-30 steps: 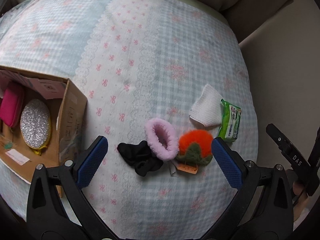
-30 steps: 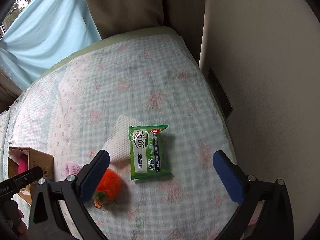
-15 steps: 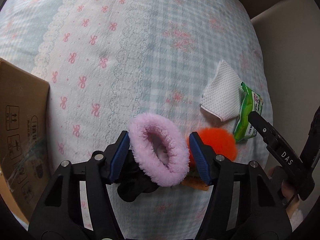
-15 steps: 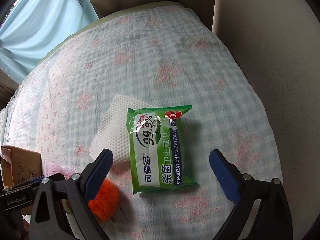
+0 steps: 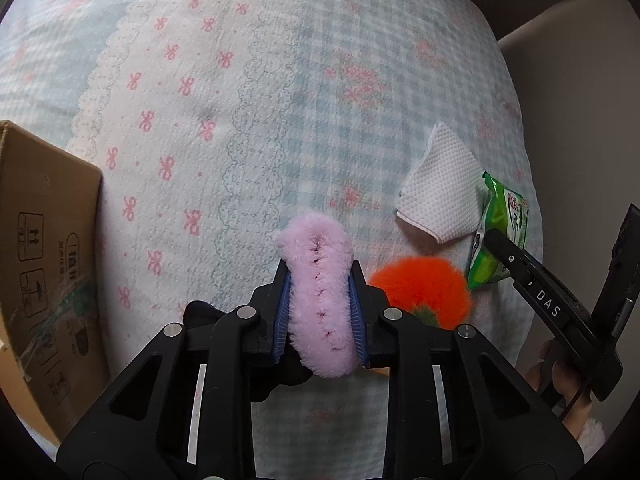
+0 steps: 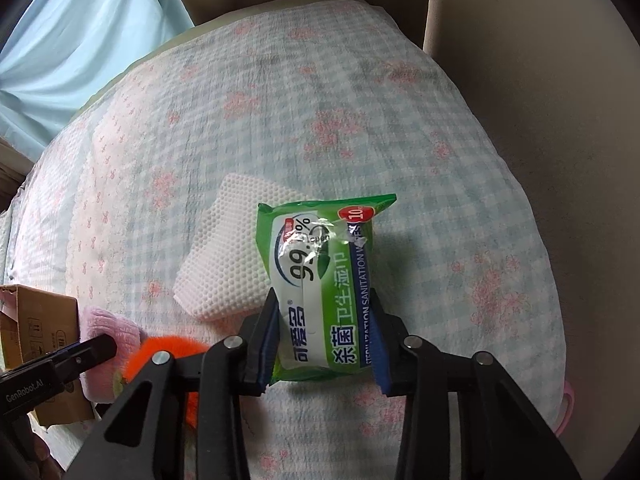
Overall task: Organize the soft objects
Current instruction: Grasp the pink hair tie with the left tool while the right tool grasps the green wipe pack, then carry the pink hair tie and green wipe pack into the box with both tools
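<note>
bed [image 5: 248,92]: cardboard box [image 5: 44,248] at left edge | fluffy ring [image 5: 320,296] centre, pom-pom [image 5: 424,288] just right | mesh cloth [image 5: 444,192] behind, wipes pack [image 6: 324,280] overlapping its right side

A blue curtain [image 6: 80,40] hangs behind the quilted bedspread [image 6: 360,100].

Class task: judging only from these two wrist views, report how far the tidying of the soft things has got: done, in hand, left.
Done: nothing provable; the cardboard box shows only its outside.
In hand: the left gripper is shut on the pink fluffy ring; the right gripper is shut on the green wipes pack.
Left: orange pom-pom, white textured cloth and a black item lie on the quilt.
</note>
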A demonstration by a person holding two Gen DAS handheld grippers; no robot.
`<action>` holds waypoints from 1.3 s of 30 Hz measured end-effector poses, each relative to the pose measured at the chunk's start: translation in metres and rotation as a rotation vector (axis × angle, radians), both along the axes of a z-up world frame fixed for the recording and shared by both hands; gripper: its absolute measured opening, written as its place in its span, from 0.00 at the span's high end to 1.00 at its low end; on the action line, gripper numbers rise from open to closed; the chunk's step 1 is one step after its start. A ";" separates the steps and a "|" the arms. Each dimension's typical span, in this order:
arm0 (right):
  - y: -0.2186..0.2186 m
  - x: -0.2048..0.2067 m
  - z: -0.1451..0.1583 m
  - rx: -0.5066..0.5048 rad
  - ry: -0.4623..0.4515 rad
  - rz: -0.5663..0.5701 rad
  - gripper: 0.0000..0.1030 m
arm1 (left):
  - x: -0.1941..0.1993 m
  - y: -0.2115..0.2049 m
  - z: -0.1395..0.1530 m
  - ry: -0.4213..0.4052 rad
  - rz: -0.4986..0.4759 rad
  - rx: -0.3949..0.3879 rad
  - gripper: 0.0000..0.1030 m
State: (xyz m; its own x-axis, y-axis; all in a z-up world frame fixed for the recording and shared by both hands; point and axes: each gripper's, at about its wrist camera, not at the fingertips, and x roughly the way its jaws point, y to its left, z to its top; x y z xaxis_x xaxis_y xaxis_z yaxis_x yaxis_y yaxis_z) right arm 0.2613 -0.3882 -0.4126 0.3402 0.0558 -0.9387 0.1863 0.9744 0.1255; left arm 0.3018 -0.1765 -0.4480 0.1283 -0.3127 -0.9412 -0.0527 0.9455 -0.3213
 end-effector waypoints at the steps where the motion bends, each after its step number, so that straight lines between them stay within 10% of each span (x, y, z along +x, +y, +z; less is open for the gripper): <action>1: -0.001 -0.001 0.001 -0.001 -0.004 -0.002 0.66 | 0.000 -0.001 0.002 -0.008 -0.002 -0.001 0.78; 23: 0.019 -0.057 0.167 -0.039 -0.184 -0.005 0.66 | -0.033 0.019 0.151 -0.234 0.023 -0.074 0.78; 39: 0.164 -0.102 0.296 -0.010 -0.306 0.231 0.66 | -0.112 0.133 0.292 -0.438 0.116 -0.026 0.78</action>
